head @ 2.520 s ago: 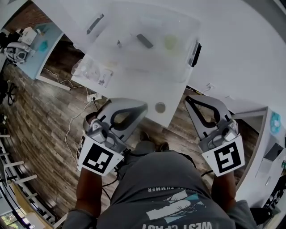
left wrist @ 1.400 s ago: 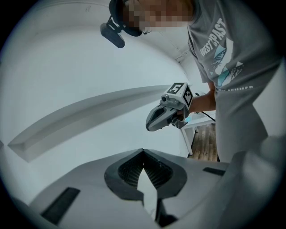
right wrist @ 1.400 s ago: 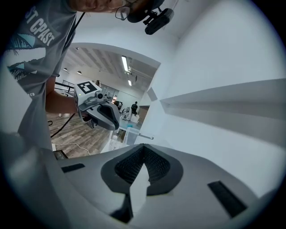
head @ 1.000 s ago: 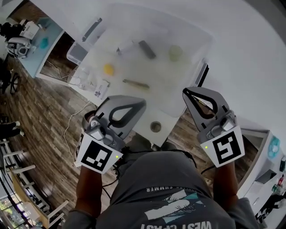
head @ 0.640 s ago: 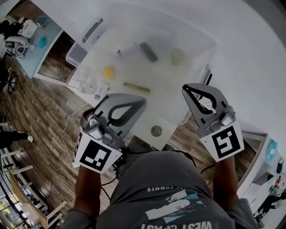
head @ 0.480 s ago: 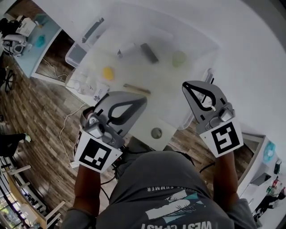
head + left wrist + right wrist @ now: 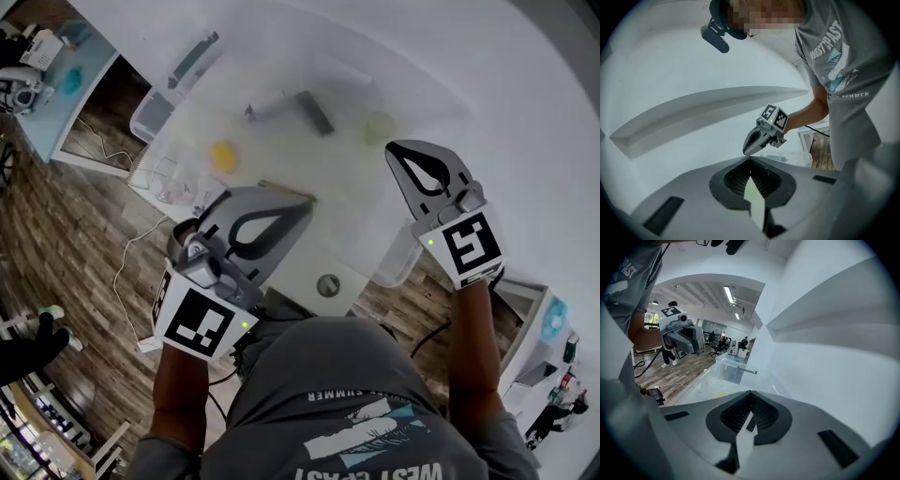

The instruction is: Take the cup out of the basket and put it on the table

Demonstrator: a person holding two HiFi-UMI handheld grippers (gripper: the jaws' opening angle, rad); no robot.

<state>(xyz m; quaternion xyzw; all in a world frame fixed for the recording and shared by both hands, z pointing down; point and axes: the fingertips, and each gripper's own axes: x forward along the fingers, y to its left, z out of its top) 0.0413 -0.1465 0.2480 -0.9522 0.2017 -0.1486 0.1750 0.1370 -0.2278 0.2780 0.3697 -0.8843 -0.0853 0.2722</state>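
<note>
A pale green cup [image 7: 380, 127] stands inside the clear plastic basket [image 7: 405, 255] on the white table [image 7: 305, 267]. My right gripper [image 7: 393, 147] is shut and empty, its tip just below and right of the cup in the head view; I cannot tell whether they touch. My left gripper [image 7: 307, 201] is also shut and empty, over the basket's near edge. In the left gripper view the jaws [image 7: 750, 159] meet at the tip, with the right gripper [image 7: 762, 134] ahead. The right gripper view shows its jaws [image 7: 751, 392] closed above the basket [image 7: 727, 370].
The basket also holds a yellow object [image 7: 223, 155], a dark grey block [image 7: 316, 112], a white tube [image 7: 267, 105] and a thin stick [image 7: 286, 190]. A round hole [image 7: 328, 285] sits in the table's near edge. Wooden floor with cables [image 7: 127, 272] lies left.
My right gripper has moved forward over the basket, close to the green cup. The left gripper has barely shifted. Both stayed shut.
</note>
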